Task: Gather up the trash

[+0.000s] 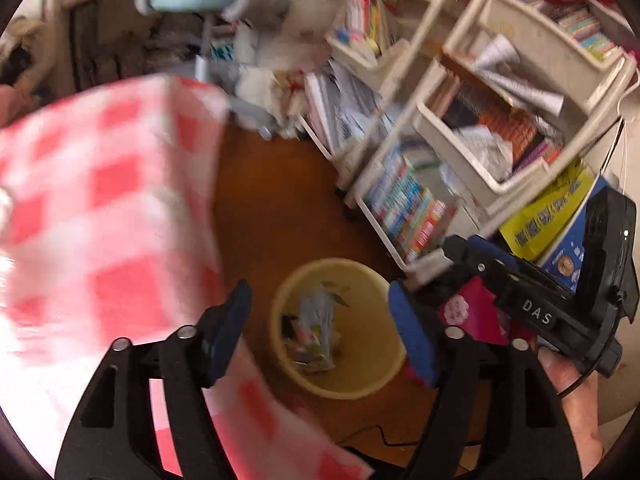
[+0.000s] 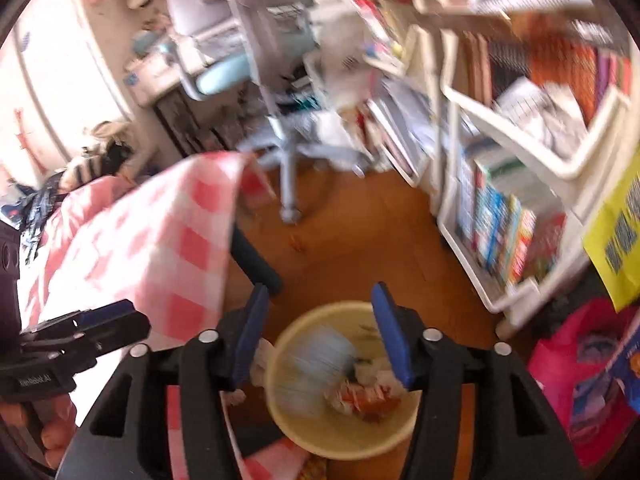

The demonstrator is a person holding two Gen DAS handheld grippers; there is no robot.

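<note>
A pale yellow waste bin (image 1: pixel 384 376) stands on the wooden floor and holds crumpled wrappers (image 1: pixel 314 332). It also shows in the right wrist view (image 2: pixel 304 436), with a blurred pale blue piece (image 2: pixel 316 372) over its mouth and red-white wrappers (image 2: pixel 368 396) inside. My left gripper (image 1: pixel 324 332) is open and empty above the bin. My right gripper (image 2: pixel 320 332) is open above the bin too. The right gripper's body (image 1: pixel 532 300) shows at the right of the left wrist view. The left gripper's body (image 2: pixel 76 340) shows at the left of the right wrist view.
A table with a red-and-white checked cloth (image 1: pixel 100 208) hangs close at the left of the bin. Cream shelf carts full of books (image 1: pixel 472 148) stand at the right. A swivel chair (image 2: pixel 288 148) stands beyond. A pink bag (image 2: pixel 580 380) lies at the right.
</note>
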